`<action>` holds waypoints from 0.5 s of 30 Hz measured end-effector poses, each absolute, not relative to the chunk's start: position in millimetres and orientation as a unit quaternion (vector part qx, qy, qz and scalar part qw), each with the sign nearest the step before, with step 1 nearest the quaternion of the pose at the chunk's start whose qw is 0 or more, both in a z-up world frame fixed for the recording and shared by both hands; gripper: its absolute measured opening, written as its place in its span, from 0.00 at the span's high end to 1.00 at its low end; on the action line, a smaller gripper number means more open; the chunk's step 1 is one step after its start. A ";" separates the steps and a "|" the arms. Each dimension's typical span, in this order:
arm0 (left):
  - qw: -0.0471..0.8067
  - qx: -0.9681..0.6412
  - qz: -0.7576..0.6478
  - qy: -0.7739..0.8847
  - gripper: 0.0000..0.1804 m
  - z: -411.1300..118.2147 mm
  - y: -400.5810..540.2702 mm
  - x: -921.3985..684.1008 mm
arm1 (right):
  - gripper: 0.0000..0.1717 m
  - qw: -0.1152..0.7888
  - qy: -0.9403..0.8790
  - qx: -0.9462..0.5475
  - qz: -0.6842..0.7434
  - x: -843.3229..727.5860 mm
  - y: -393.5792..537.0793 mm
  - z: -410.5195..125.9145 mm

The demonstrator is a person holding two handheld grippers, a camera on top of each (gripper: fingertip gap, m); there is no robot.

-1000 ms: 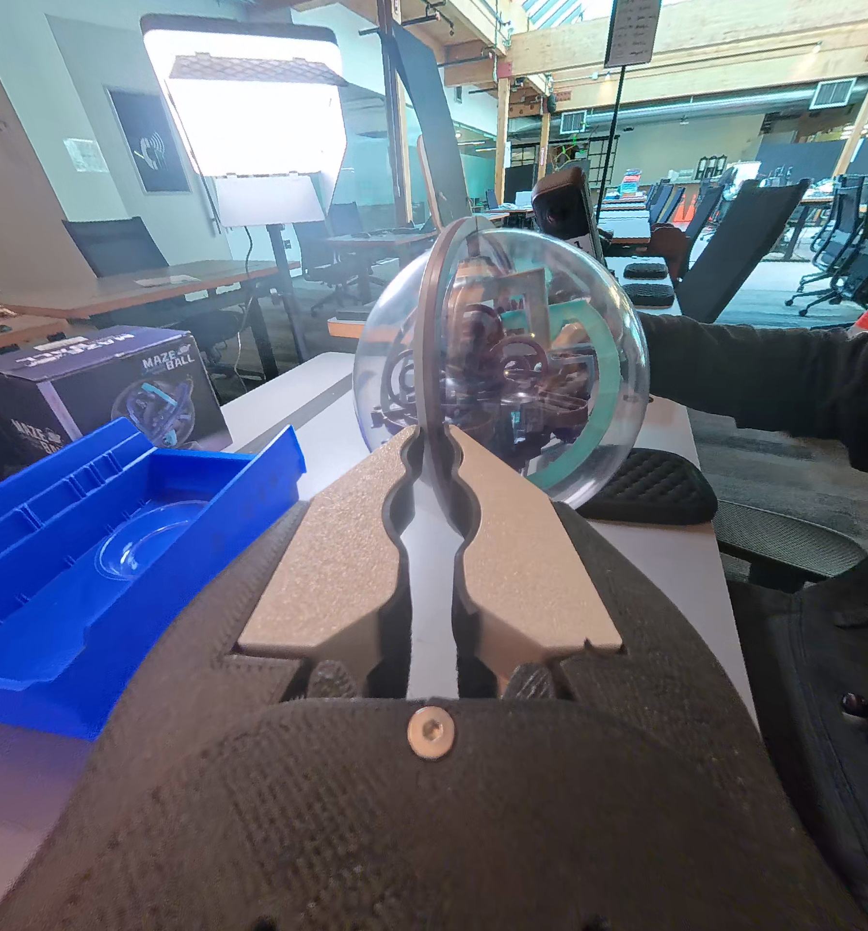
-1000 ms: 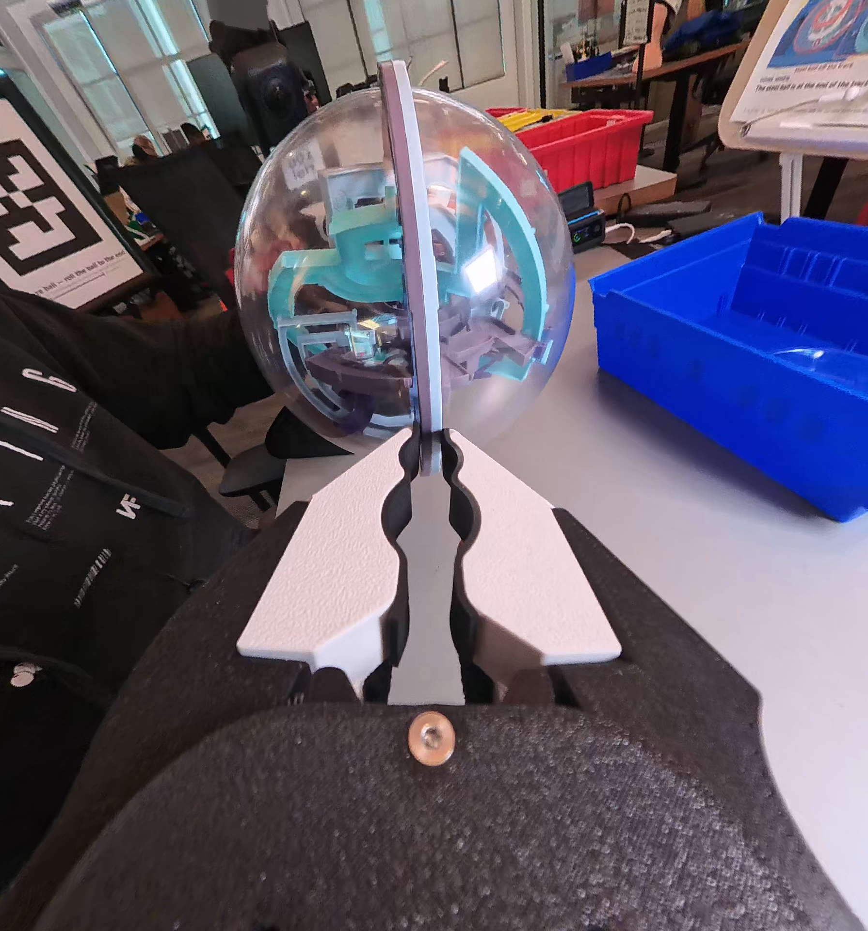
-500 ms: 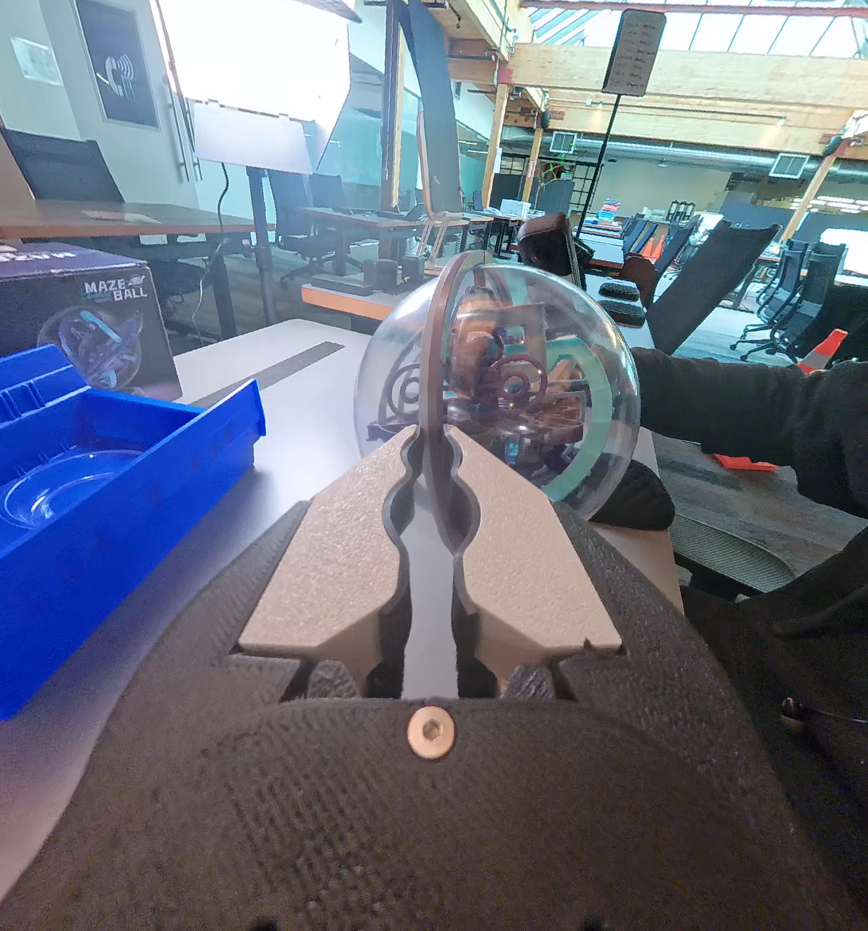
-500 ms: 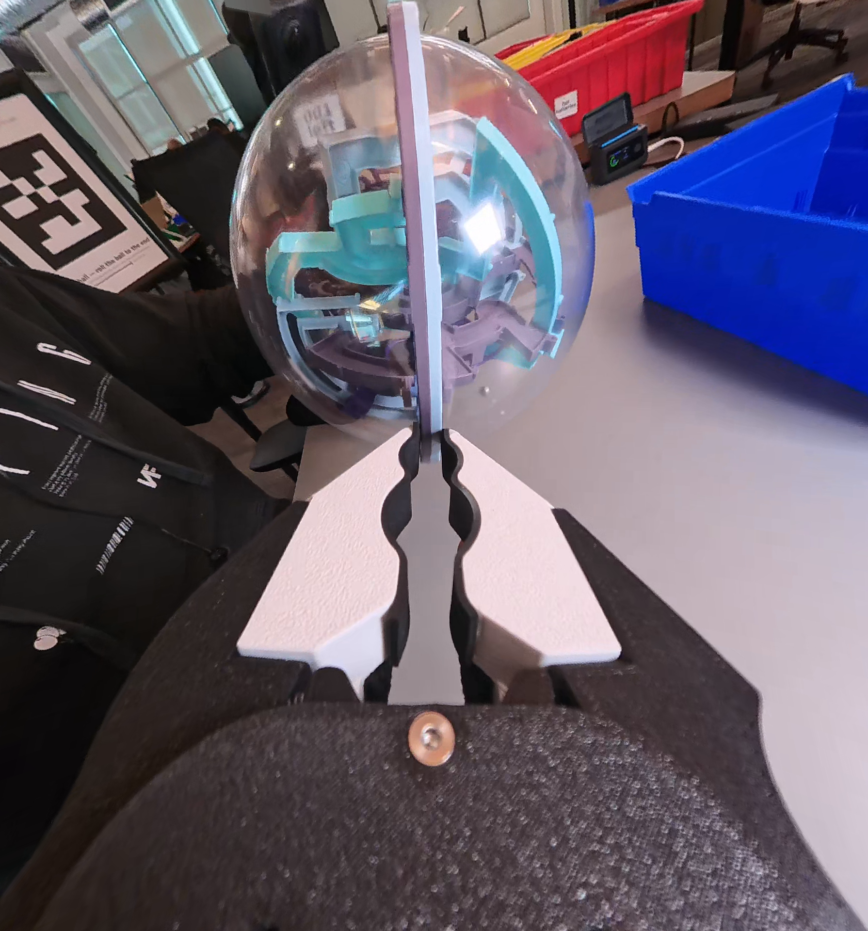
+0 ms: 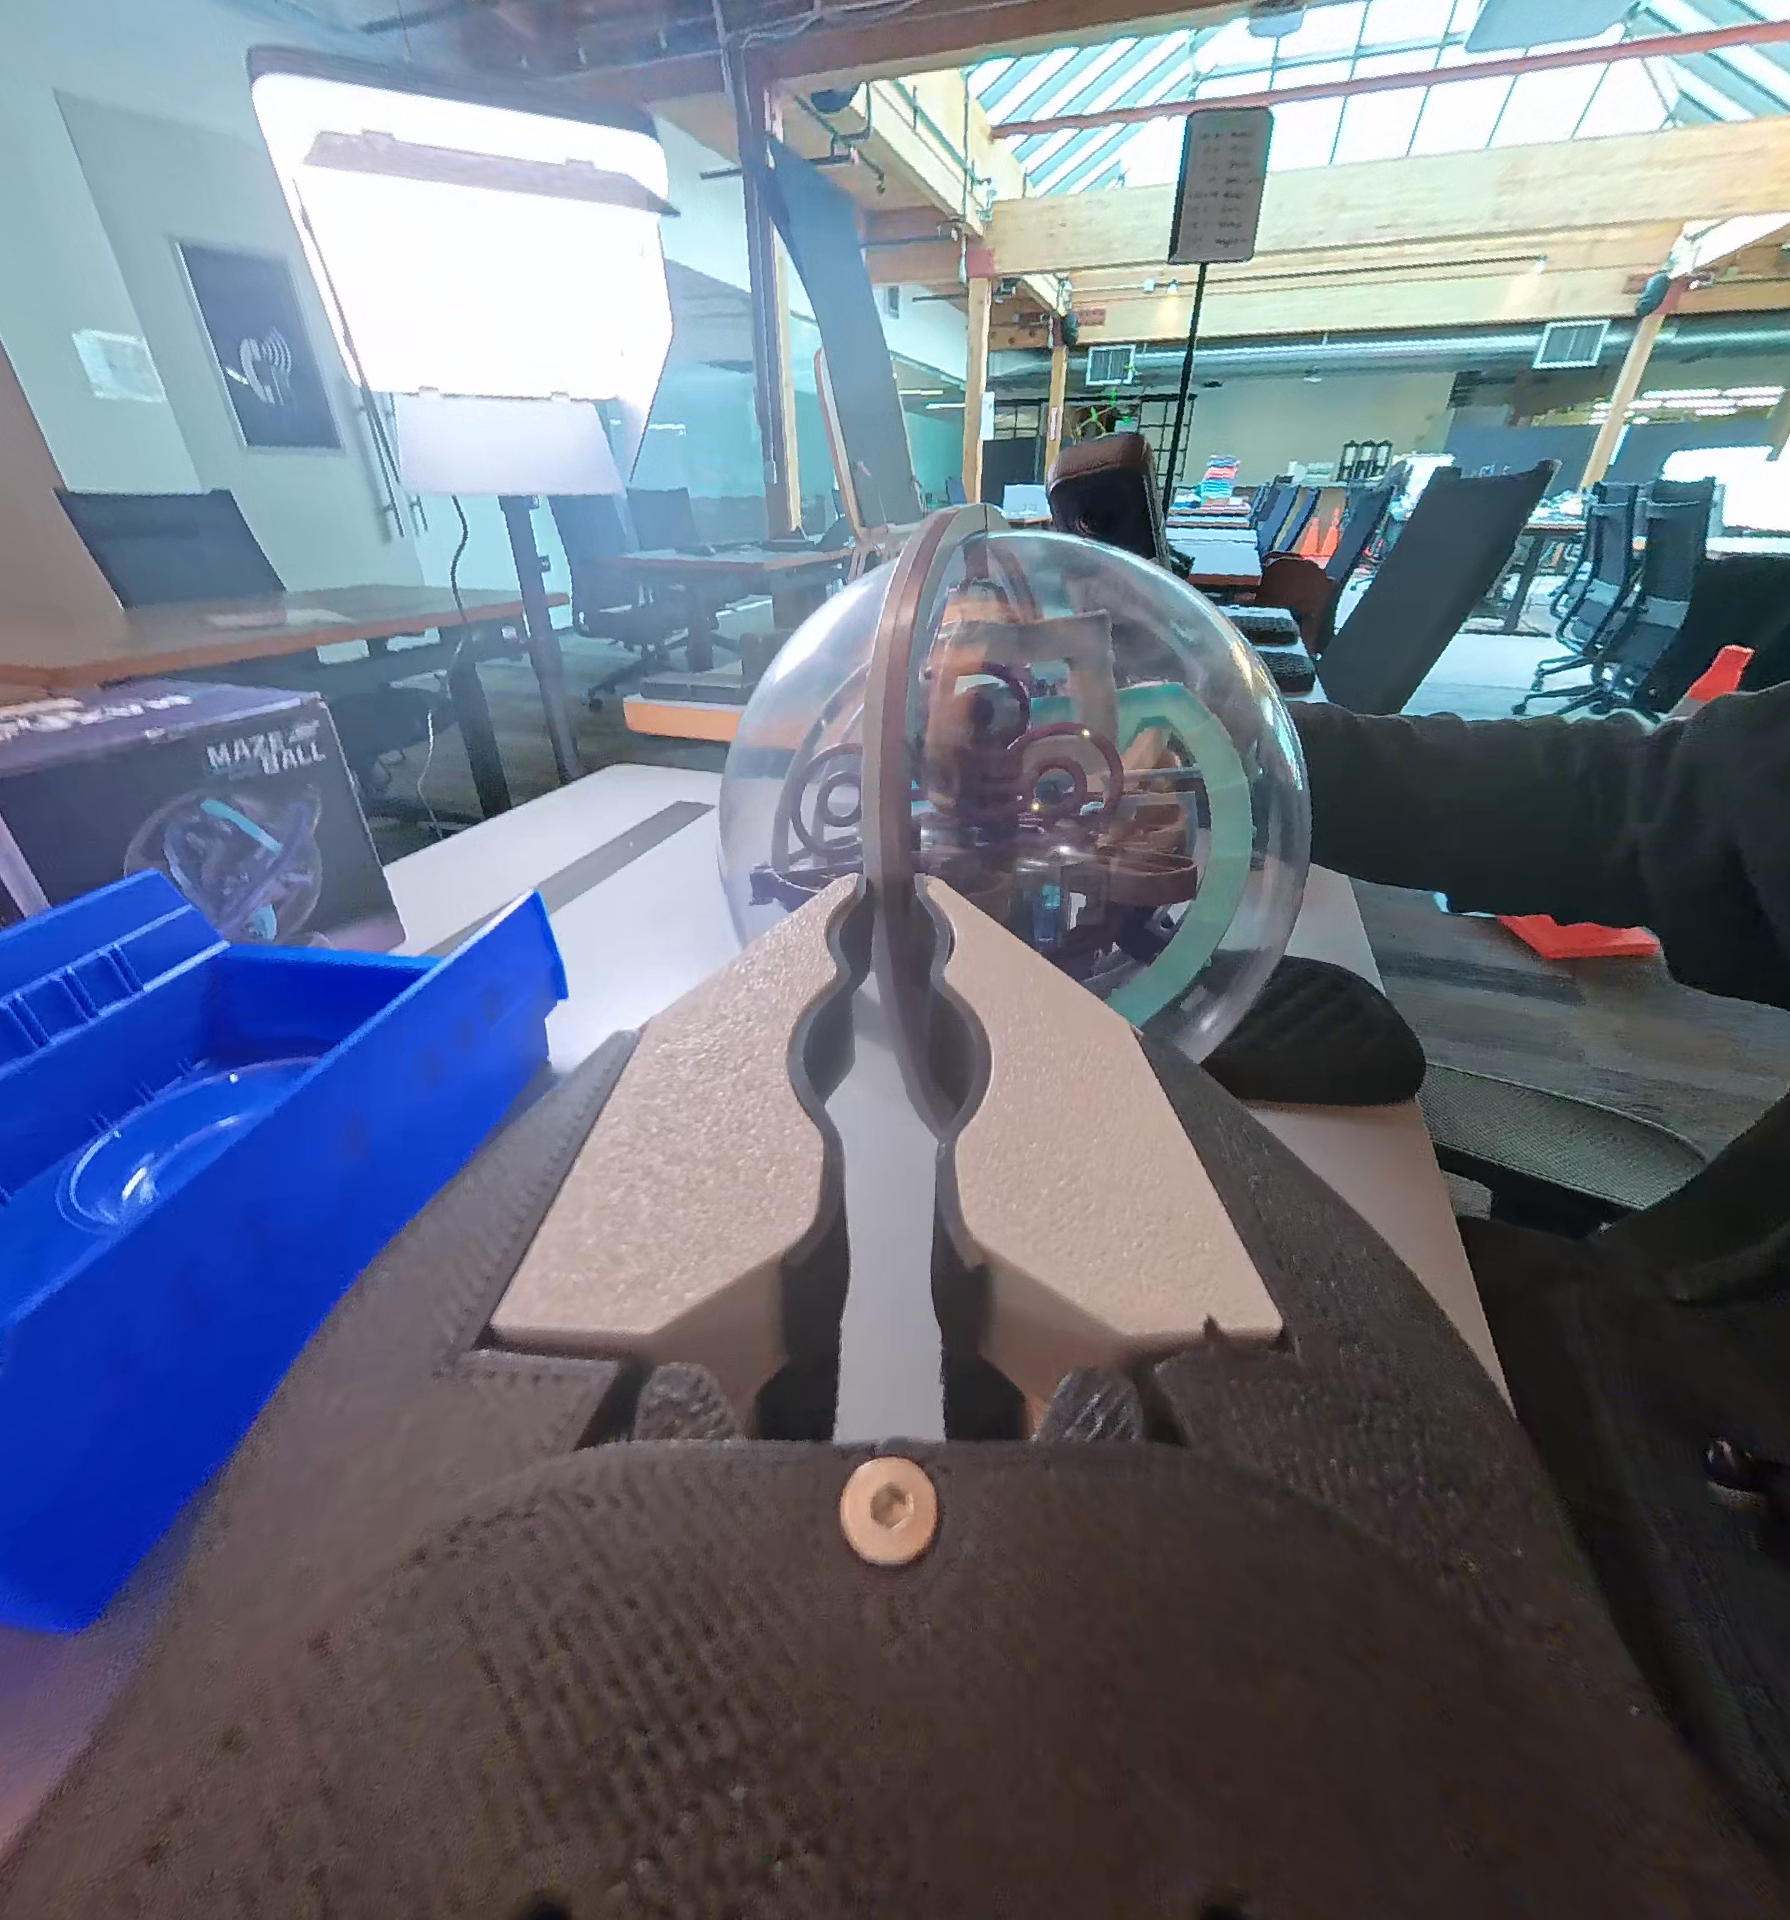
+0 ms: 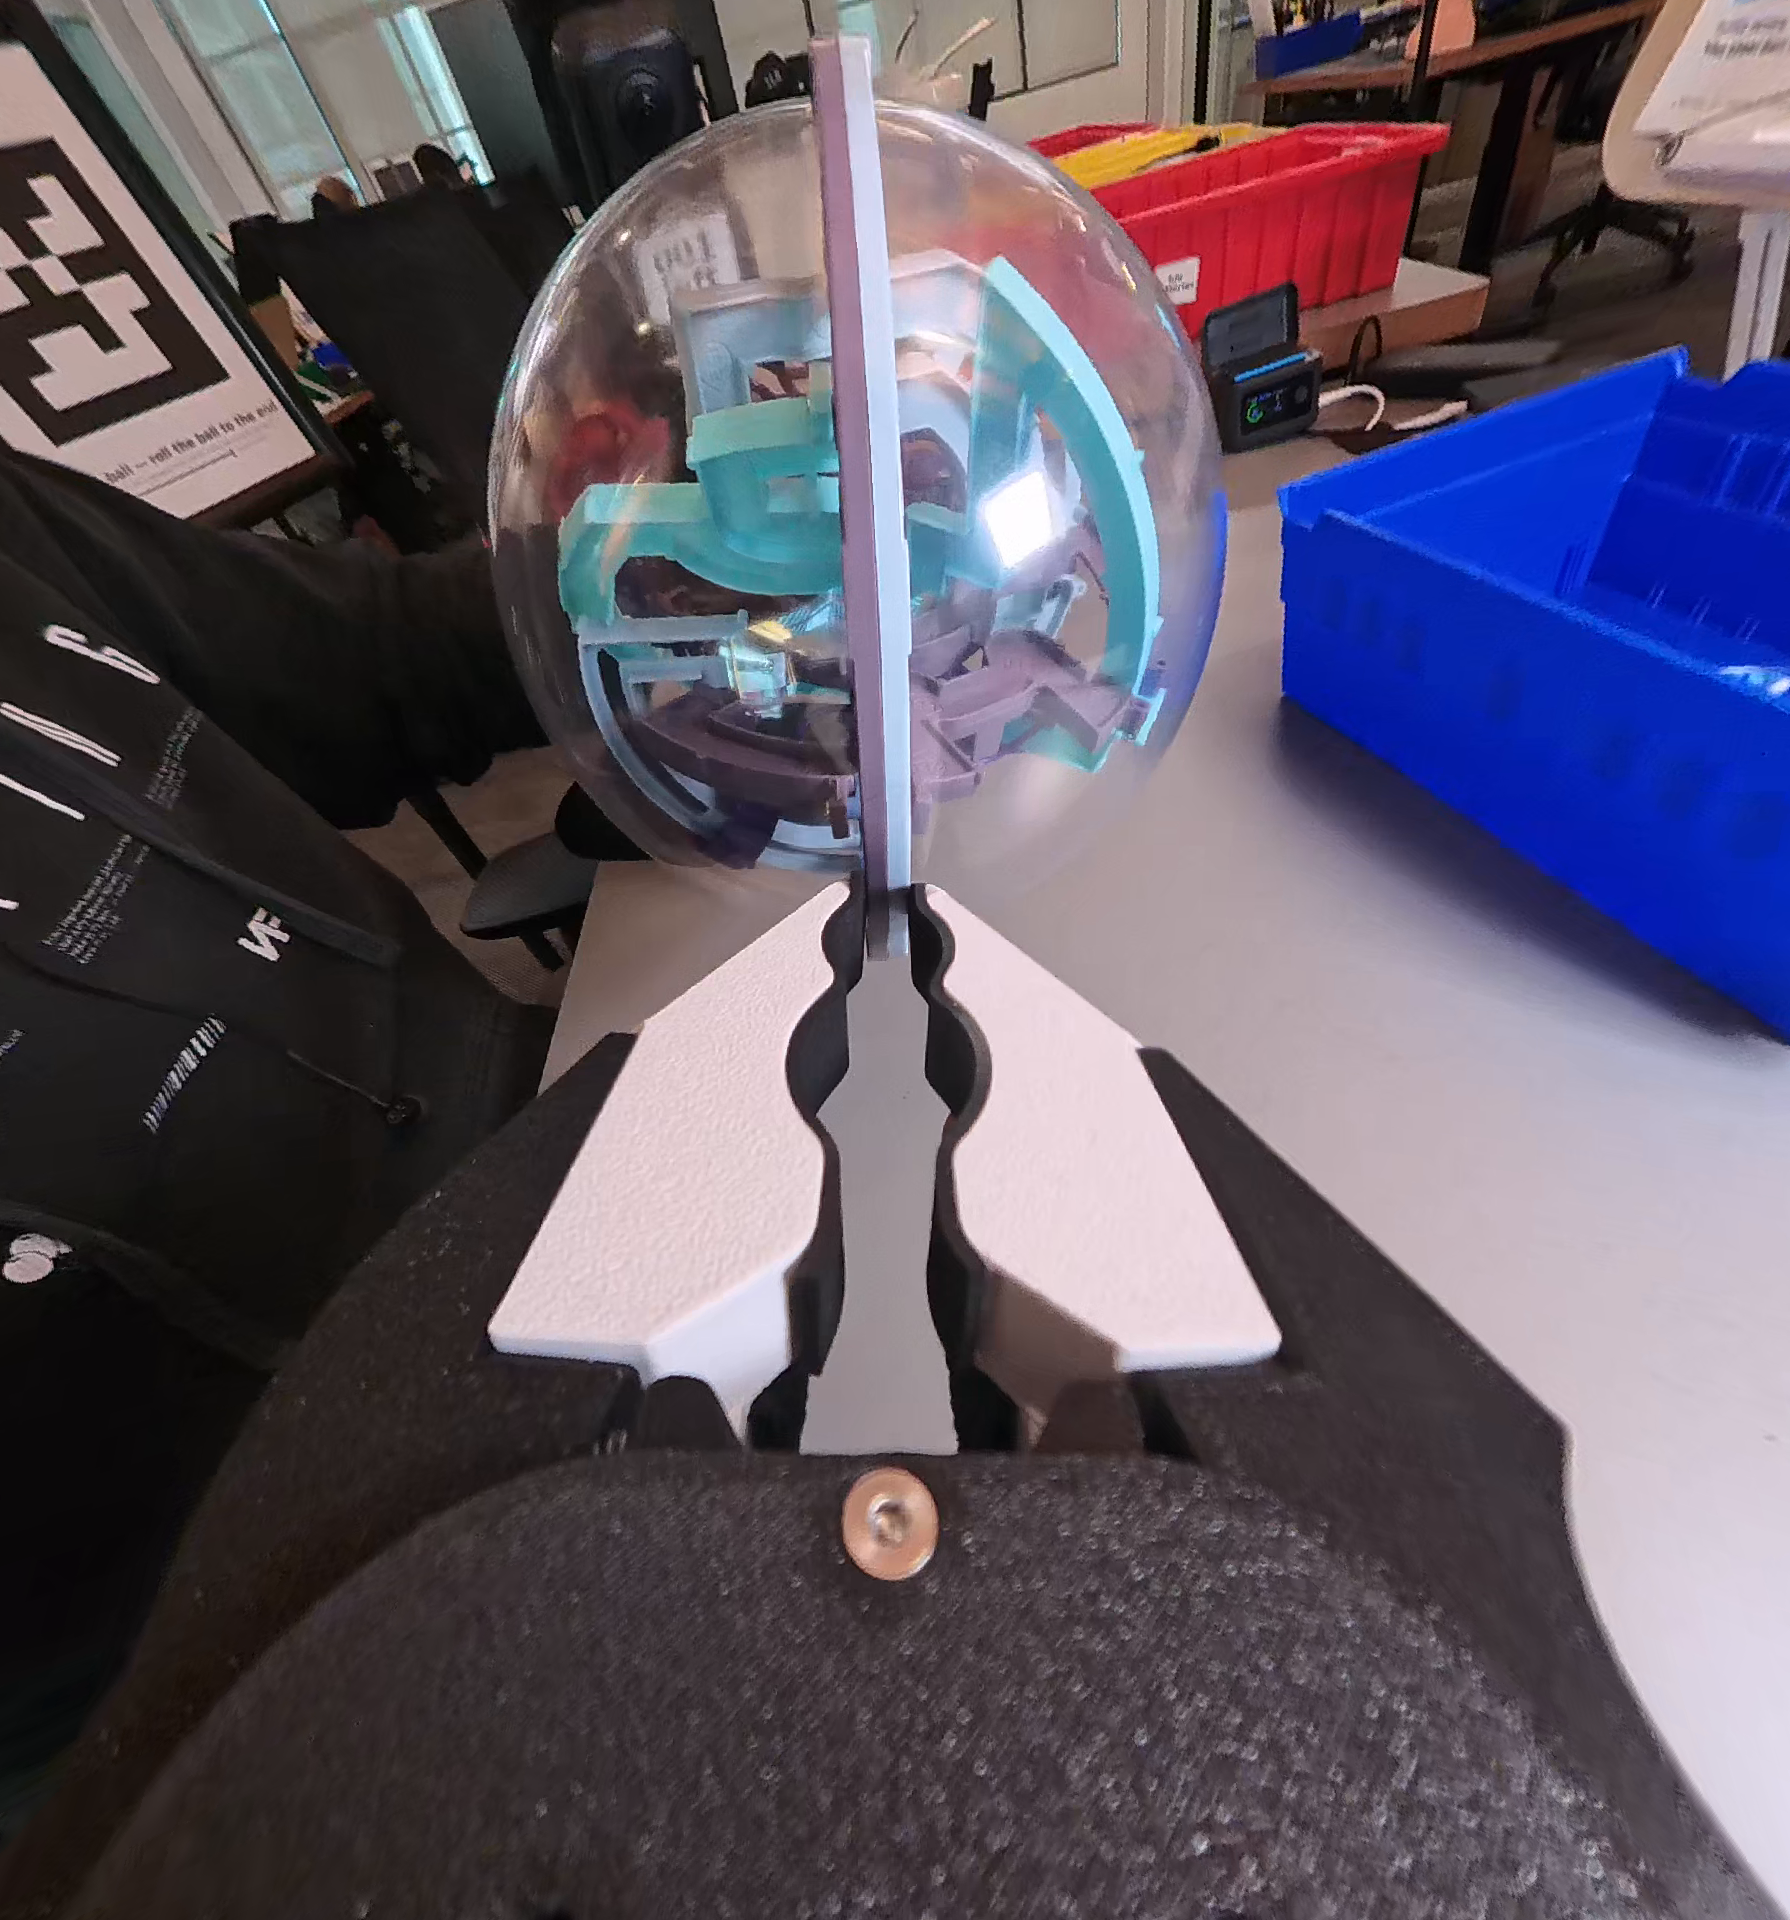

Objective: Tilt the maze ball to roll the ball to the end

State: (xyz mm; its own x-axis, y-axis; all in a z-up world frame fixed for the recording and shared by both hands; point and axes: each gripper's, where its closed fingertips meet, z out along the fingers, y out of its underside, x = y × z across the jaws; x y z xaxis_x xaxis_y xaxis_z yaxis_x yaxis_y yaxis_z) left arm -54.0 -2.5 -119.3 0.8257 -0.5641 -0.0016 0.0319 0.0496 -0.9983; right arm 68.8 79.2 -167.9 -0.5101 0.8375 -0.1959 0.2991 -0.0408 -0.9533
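Clear plastic shell, teal and purple tracks inside: the maze ball [image 5: 1016,790] hangs up off the grey table [image 5: 621,935], held between my two grippers by its flat grey ring [image 6: 870,520], which stands upright and edge-on to both cams.

My left gripper [image 5: 896,904] is clamped on the ring, fingers [image 5: 766,997] pressing its two faces, w/ the rim running back into the wavy slot between them. In the left wrist view the sphere bulges mostly to the right of the ring; spiral purple tracks and a broad teal arc show thru the shell.

My right gripper [image 6: 886,914] is clamped on the same ring from the opposite side, fingertips [image 6: 984,987] pinching just the lowest bit of the rim. The ring is tilted a touch, top leaning left in the right wrist view. Teal ledges upper left, purple ramps lower down. Can't pick out the small ball inside from either cam.

Other stuff: blue bin [image 5: 247,1143] on the table, left of the sphere in the left view, w/ a clear dome piece [image 5: 164,1153] lying in it; same blue bin [image 6: 1597,675] sits right of the sphere in the right view. Dark product box [image 5: 153,810] stands behind the bin. Black sleeve [image 5: 1597,831] reaches in from the right of the left view. Red bin [image 6: 1244,208] far back in the right view.
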 end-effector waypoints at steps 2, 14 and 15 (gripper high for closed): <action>0.704 -0.646 -0.205 0.212 0.97 -112.1 -4.0 -52.8 | 0.97 0.248 -0.657 -0.425 0.571 68.9 79.6 -160.1; 0.759 -0.579 -0.143 0.261 0.97 -60.6 -17.9 -48.8 | 0.97 0.325 -0.692 -0.359 0.536 66.8 78.2 -100.2; 0.764 -0.572 -0.136 0.265 0.97 -55.6 -19.4 -48.6 | 0.97 0.331 -0.695 -0.353 0.531 66.3 77.5 -95.5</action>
State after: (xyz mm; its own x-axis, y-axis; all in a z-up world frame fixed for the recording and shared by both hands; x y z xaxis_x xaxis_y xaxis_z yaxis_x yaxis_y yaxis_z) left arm -48.6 -19.4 -55.6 0.8226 -0.5112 -0.2490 -0.0945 0.3089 -0.9464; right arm 66.3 77.5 -95.5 -0.5313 0.8429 0.0846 0.1393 0.1855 -0.9727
